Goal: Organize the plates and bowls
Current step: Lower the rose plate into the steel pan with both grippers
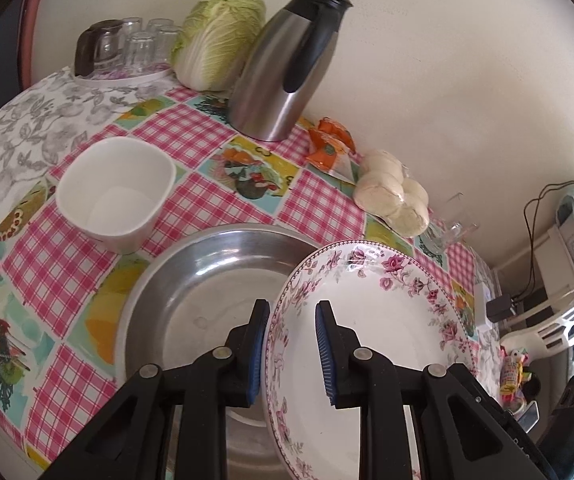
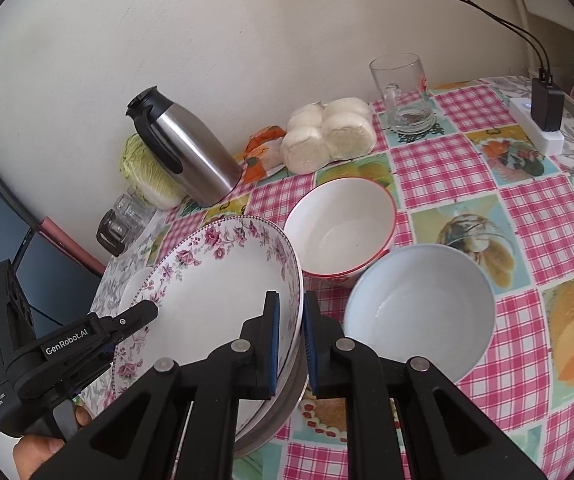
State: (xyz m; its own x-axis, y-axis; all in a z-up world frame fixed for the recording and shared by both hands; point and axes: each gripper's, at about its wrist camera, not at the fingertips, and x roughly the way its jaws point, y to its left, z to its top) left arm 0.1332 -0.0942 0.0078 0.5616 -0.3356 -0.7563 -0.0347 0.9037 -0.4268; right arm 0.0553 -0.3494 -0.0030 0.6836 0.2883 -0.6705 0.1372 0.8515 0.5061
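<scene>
Left wrist view shows the left gripper [image 1: 291, 312] with its fingers narrowly parted around the rim of the floral plate [image 1: 383, 320], one pad on each side and a gap visible at the inner pad. That plate sits tilted over the steel plate [image 1: 207, 264] on the table [image 1: 39, 264]. A white square bowl [image 1: 115, 192] stands apart toward the wall edge. Right wrist view has the right gripper [image 2: 290, 300] nearly closed on the opposite rim of the floral plate, beside a red-rimmed bowl [image 2: 343, 228] and a pale bowl [image 2: 419, 308]
</scene>
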